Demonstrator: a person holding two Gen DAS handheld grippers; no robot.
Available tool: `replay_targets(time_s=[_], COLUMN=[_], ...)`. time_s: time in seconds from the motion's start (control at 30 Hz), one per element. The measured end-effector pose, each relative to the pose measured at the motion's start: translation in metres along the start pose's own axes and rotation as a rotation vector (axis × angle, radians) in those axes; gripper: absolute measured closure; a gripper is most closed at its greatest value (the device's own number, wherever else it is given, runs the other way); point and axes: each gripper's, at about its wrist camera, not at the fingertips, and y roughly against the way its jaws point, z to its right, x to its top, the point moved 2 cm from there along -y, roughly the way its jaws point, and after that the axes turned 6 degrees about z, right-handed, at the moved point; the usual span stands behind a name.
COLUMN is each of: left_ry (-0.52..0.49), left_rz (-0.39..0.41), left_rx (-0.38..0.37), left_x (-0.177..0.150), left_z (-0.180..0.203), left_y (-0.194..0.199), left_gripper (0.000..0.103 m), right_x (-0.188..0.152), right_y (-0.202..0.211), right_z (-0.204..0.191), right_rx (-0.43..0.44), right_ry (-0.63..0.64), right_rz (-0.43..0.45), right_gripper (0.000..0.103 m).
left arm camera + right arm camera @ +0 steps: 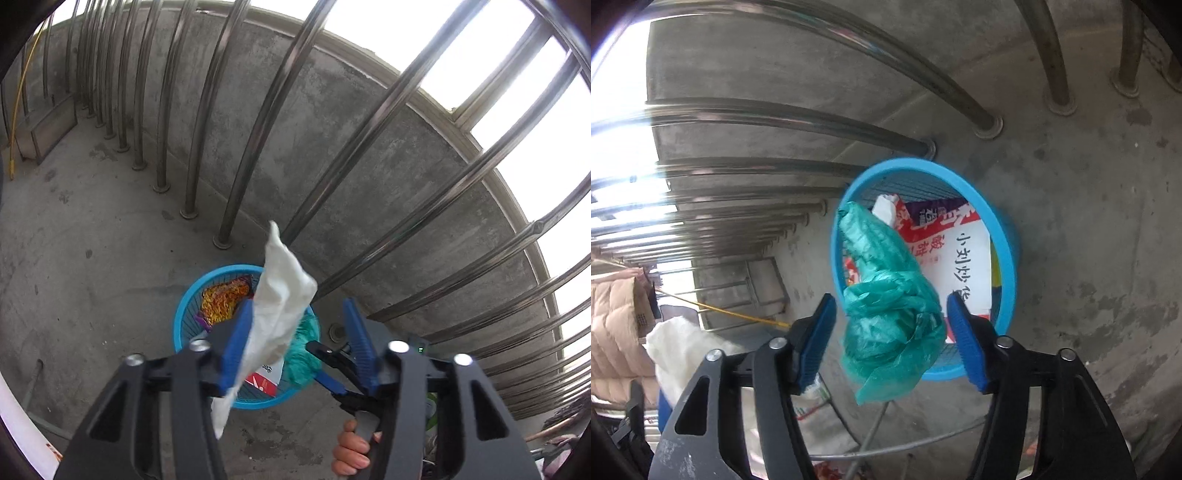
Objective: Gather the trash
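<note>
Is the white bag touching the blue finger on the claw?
Touching. In the left wrist view the white bag lies against one blue pad of the left gripper; the other pad stands clear of it.

I'm looking at what I take to be a home's outdoor balcony or service ledge. The concrete floor (92, 236) is bare, grey and stained, and it meets a low concrete parapet wall (332, 147). A row of stainless steel railing bars (236, 155) stands on round flanges along the floor's edge by that wall, with bright daylight behind them. A small blue plastic wastebasket (1004, 236) sits on the floor near the bars, with food wrappers inside it. A quilted beige garment (613, 325) hangs at the far end in my right wrist view, which suggests household laundry. A yellow pole (22, 92) leans in the far corner.
</note>
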Motion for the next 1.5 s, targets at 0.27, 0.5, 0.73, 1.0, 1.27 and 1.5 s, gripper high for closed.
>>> replay_targets(time_s=[0.27, 0.5, 0.73, 1.0, 1.27, 1.5], left_ry=[0.085, 0.053, -0.018, 0.001, 0.184, 0.326], left_rz=[0.064, 0.155, 0.300, 0.468, 0.635, 0.672], left_rx=[-0.045, -0.021, 0.063, 0.296, 0.522, 0.637], left_x=[-0.006, -0.011, -0.042, -0.105, -0.186, -0.237], left_z=[-0.016, -0.012, -0.009, -0.025, -0.050, -0.065], left_y=[0.040, 0.101, 0.191, 0.298, 0.383, 0.425], left_gripper=[0.048, 0.044, 0.029, 0.006, 0.006, 0.006], right_x=[0.000, 0.000, -0.036, -0.128, -0.227, -0.288], right_y=[0.004, 0.032, 0.095, 0.165, 0.185, 0.201], right_z=[0.017, 0.009, -0.055, -0.143, -0.187, -0.222], right_rx=[0.059, 0.115, 0.173, 0.210, 0.272, 0.328], right_ry=[-0.044, 0.005, 0.306, 0.857, 1.153, 1.310], right_rz=[-0.008, 0.072, 0.164, 0.276, 0.310, 0.279], right_gripper=[0.039, 0.039, 0.038, 0.018, 0.008, 0.008])
